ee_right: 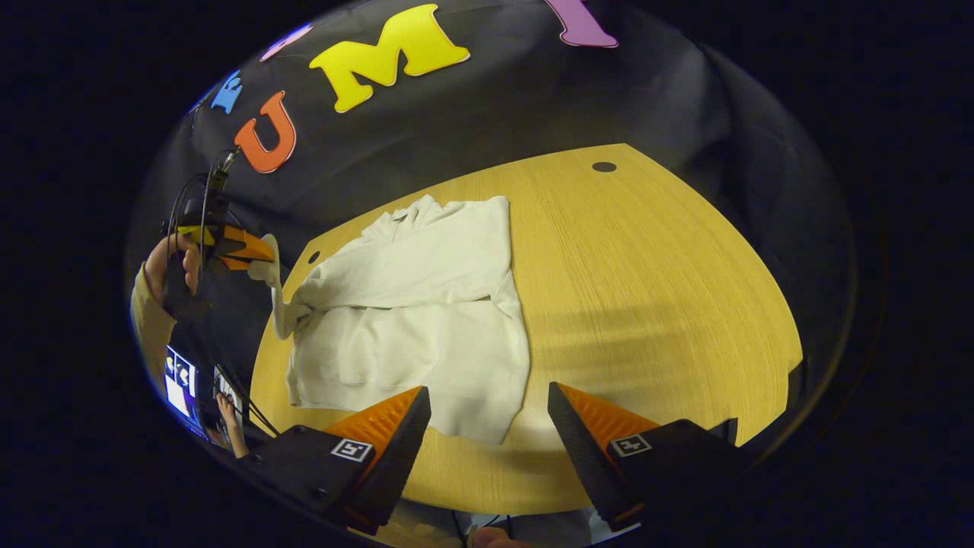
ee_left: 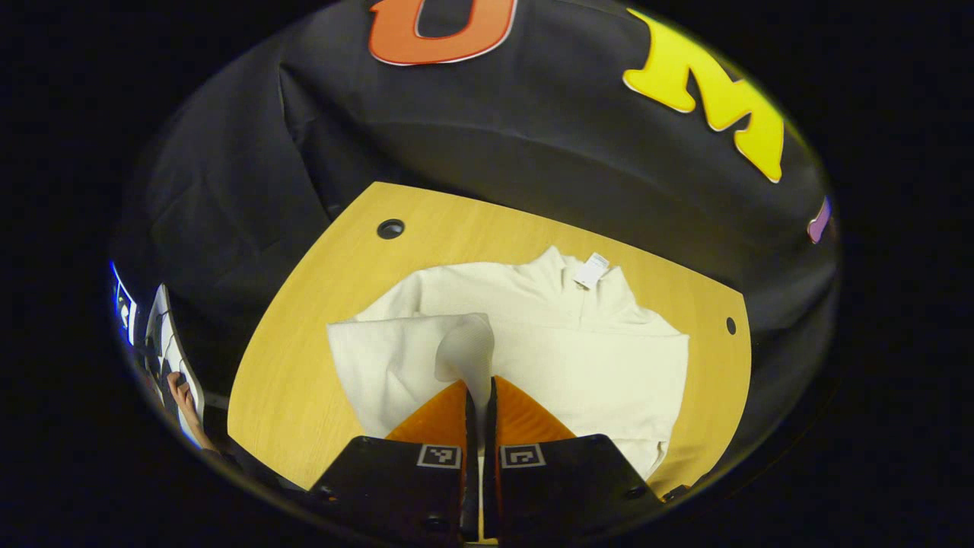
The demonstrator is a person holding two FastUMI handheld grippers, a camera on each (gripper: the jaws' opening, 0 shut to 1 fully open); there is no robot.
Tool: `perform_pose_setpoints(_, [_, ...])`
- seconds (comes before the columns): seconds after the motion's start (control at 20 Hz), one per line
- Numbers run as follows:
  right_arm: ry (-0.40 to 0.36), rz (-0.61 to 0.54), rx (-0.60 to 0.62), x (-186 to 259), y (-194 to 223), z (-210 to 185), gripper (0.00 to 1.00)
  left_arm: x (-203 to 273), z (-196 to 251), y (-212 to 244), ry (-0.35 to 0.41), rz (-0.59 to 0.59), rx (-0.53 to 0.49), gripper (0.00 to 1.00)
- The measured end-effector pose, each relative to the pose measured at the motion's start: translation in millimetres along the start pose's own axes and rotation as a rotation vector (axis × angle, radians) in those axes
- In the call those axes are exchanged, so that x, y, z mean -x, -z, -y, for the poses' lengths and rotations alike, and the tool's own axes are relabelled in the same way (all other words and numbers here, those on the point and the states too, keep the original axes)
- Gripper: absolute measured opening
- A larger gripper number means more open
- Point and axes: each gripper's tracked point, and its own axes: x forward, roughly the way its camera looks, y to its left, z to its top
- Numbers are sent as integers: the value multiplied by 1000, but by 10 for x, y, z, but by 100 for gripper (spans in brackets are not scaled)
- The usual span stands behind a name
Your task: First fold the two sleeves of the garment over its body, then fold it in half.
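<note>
A pale wooden table [ee_right: 647, 266] held a cream garment [ee_right: 426, 304] spread flat toward its left half in the right gripper view, collar and white tag [ee_left: 591, 269] toward the booth's wall and one sleeve already lying across the body. The left gripper [ee_left: 479, 396], held by a hand [ee_right: 171, 262], was closed tight on the cuff of the other sleeve [ee_left: 464, 354] and held it lifted clear above the table's left edge. The right gripper [ee_right: 487, 411] hung with its fingers spread wide and nothing between them, above the garment's near hem.
</note>
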Motion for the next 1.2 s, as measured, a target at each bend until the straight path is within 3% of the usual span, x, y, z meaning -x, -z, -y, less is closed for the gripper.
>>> perform_pose_setpoints(0.1, [12, -3, -3, 10, -36, 129, 96, -83, 434, 30, 45, -13, -25, 0])
perform_pose_setpoints(0.2, [21, -10, 1, 3, -62, 252, 93, -170, 869, 77, 78, -26, -43, 5])
perform_pose_setpoints(0.25, [29, -15, 7, -6, -60, 314, 97, -208, 1068, 99, 85, -31, -63, 5])
perform_pose_setpoints(0.4, [41, -31, 29, -9, -56, 473, 93, -292, 1586, 146, 102, -34, -120, 5])
perform_pose_setpoints(0.6, [78, -40, 63, -22, -36, 739, 96, -424, 2217, 189, 131, -43, -162, 5])
perform_pose_setpoints(0.85, [114, -47, 18, 8, -38, 1037, 96, -577, 2986, 274, 155, -73, -210, 6])
perform_pose_setpoints(1.05, [137, -49, -16, 59, -18, 1141, 96, -530, 3438, 399, 210, -143, -173, 11])
perform_pose_setpoints(1.1, [140, -50, -22, 65, 7, 1143, 96, -651, 3047, 692, 250, -139, -146, 12])
perform_pose_setpoints(1.15, [147, -51, -19, 68, 15, 1152, 96, -743, 3184, 413, 275, -140, -128, 14])
perform_pose_setpoints(1.2, [150, -50, -7, 67, 12, 1150, 96, -665, 3368, 448, 289, -148, -120, 23])
